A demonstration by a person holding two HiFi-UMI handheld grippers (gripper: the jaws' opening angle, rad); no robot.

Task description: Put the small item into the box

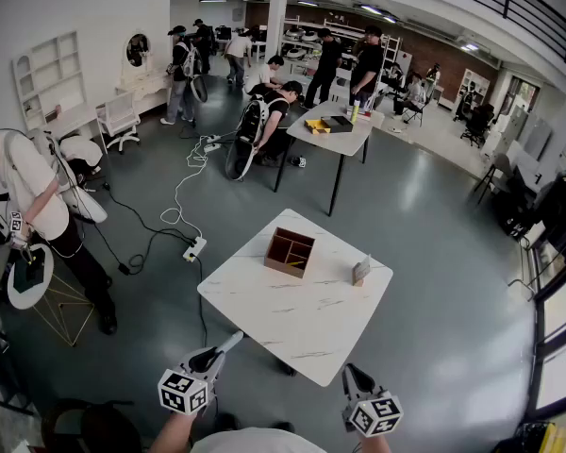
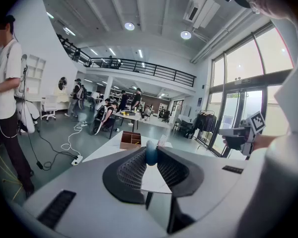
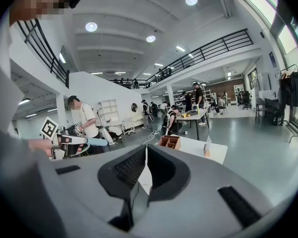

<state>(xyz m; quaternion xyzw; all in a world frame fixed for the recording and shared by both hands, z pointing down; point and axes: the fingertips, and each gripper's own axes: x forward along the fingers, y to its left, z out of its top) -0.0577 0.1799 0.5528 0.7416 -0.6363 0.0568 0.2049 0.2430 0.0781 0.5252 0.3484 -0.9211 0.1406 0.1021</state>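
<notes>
A brown wooden box (image 1: pixel 289 251) with compartments stands on the far part of the white marble table (image 1: pixel 302 324). The left gripper view shows the same box (image 2: pixel 130 140) beyond the jaws, and the right gripper view shows the box (image 3: pixel 170 142) too. My left gripper (image 1: pixel 234 339) hovers at the table's near left edge, shut on a small blue item (image 2: pixel 151 152). From the right gripper view that blue item (image 3: pixel 95 142) pokes out of the left gripper's tips. My right gripper (image 1: pixel 348 370) hangs at the near right edge, jaws shut with nothing between them (image 3: pixel 146 155).
A small upright card stand (image 1: pixel 361 271) sits at the table's right side. A power strip (image 1: pixel 194 248) and cables lie on the floor to the left. A person (image 1: pixel 33 192) stands by a round side table (image 1: pixel 28 276). Further back, several people surround another table (image 1: pixel 335 130).
</notes>
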